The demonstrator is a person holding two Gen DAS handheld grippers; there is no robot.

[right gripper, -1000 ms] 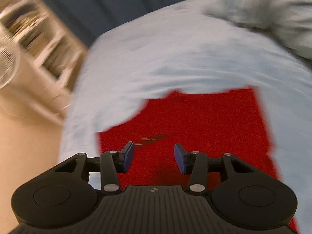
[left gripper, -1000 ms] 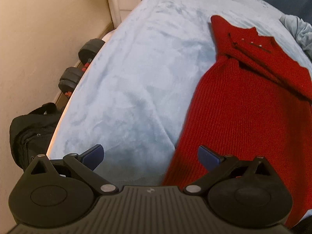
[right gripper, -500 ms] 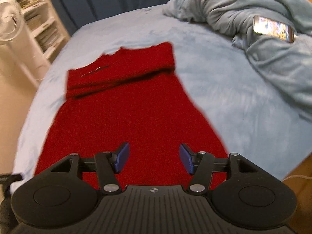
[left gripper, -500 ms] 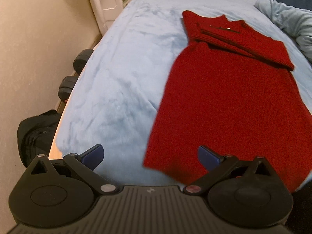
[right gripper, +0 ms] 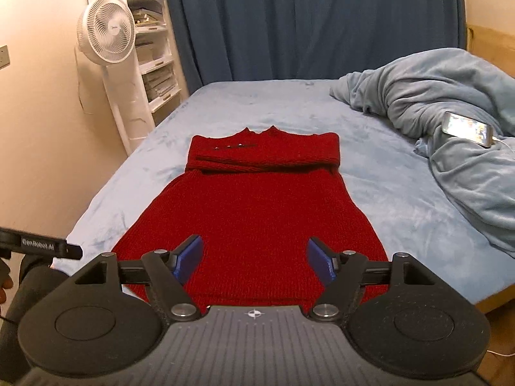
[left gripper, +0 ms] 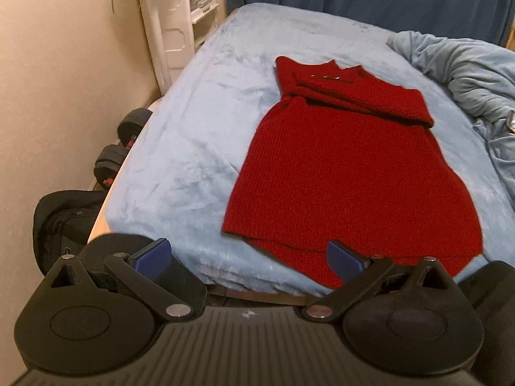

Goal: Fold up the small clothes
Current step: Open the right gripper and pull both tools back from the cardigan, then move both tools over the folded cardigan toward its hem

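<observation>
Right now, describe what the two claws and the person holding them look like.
Both are alike: the left claw and the right claw have matte black bodies with ribbed grey tops, round side discs, silver pivot screws, angled black link arms and blue pads. A small compass-like emblem marks the top. White lettering runs along the left tool's side. The person wears a dark sleeve.

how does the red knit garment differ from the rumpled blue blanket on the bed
The red knit garment lies spread flat mid-bed, its top folded over; the rumpled blue blanket is heaped at the right. The garment carries nothing; the blanket bears a lit phone. Both rest on the bed.
</observation>
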